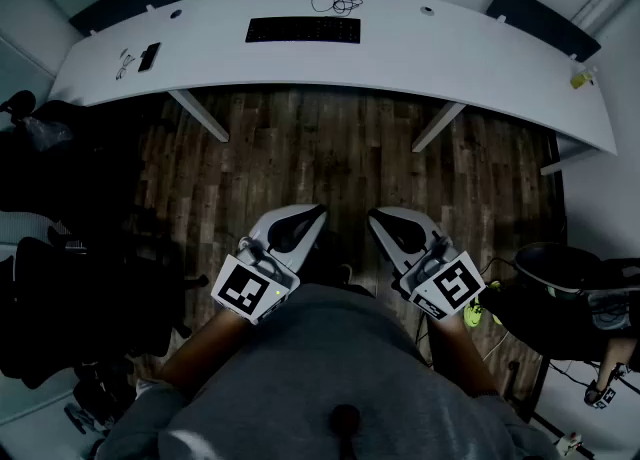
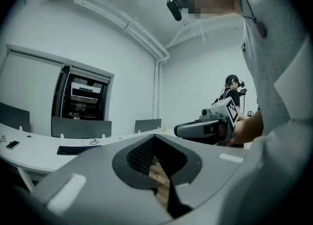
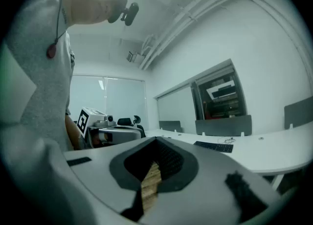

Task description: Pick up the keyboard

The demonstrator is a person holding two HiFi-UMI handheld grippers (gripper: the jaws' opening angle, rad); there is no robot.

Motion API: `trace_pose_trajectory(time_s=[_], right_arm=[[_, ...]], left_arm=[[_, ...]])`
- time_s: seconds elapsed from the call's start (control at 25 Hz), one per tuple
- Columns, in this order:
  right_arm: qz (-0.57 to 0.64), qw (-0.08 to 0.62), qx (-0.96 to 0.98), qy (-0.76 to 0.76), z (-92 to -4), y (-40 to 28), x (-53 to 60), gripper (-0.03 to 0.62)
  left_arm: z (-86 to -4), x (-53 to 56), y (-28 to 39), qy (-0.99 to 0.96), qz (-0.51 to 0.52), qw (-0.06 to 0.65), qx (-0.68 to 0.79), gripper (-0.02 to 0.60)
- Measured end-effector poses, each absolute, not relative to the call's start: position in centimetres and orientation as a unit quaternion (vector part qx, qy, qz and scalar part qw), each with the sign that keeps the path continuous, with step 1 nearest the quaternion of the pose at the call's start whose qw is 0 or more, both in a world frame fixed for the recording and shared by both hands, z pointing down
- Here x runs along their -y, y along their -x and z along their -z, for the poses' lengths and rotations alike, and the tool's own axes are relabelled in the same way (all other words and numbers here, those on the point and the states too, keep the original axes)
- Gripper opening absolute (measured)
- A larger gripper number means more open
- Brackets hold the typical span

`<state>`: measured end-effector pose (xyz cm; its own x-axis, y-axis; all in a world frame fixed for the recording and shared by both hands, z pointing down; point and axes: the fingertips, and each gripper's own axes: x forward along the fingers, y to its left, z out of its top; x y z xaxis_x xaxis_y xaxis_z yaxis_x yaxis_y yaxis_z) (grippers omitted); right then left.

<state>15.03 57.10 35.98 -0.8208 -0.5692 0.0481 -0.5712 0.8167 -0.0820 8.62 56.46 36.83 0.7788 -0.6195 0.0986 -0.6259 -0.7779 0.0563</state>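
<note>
Keyboard (image 1: 303,30) lies on the white surface (image 1: 430,53), well ahead of both tongs across the wood floor (image 1: 330,148), long axis crosswise, slightly left of centre, so left tongs (image 1: 316,212) sit marginally nearer than right tongs (image 1: 377,216); both are closed, empty.

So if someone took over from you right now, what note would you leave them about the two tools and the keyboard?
Left tool: shut, empty, held close to the body above the wooden floor.
Right tool: shut, empty, beside the left one.
Keyboard: flat on the white desk, far ahead of both tools; a coiled cable lies just behind it.
Done: nothing; the keyboard is untouched.
Left: approach the desk, open a tool, grip the keyboard, lift it.
</note>
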Motion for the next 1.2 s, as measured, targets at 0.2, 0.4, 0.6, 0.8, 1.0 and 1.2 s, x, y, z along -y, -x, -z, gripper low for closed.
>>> trace_pose_trajectory(time_s=[0.2,0.4,0.6,0.8,1.0,1.2], right_arm=[[-0.052,0.01,0.953,-0.299,-35.9,-15.5,-57.6,0.014],[-0.06,0.004,0.951,-0.304,-35.8,-15.6,-57.4,0.014],[-0.073,0.006,0.946,-0.315,-36.0,-16.1,-55.4,0.014],[-0.075,0.017,0.944,-0.319,-36.4,-15.6,-52.2,0.014],[-0.076,0.032,0.943,-0.323,-35.9,-13.6,-47.4,0.014],[-0.082,0.05,0.938,-0.334,-35.3,-11.6,-41.7,0.014]], left_arm=[[-36.8,-56.9,-8.9,-0.94,-0.045,0.046,0.335,0.005],[-36.7,-56.3,-8.3,-0.938,-0.047,0.032,0.342,0.005],[-37.0,-54.4,-7.2,-0.933,-0.047,0.033,0.356,0.005],[-37.5,-50.9,-5.4,-0.927,-0.044,0.037,0.37,0.005],[-37.1,-45.7,-2.8,-0.923,-0.042,0.041,0.379,0.005],[-36.7,-40.0,-0.4,-0.924,-0.032,0.049,0.377,0.005]])
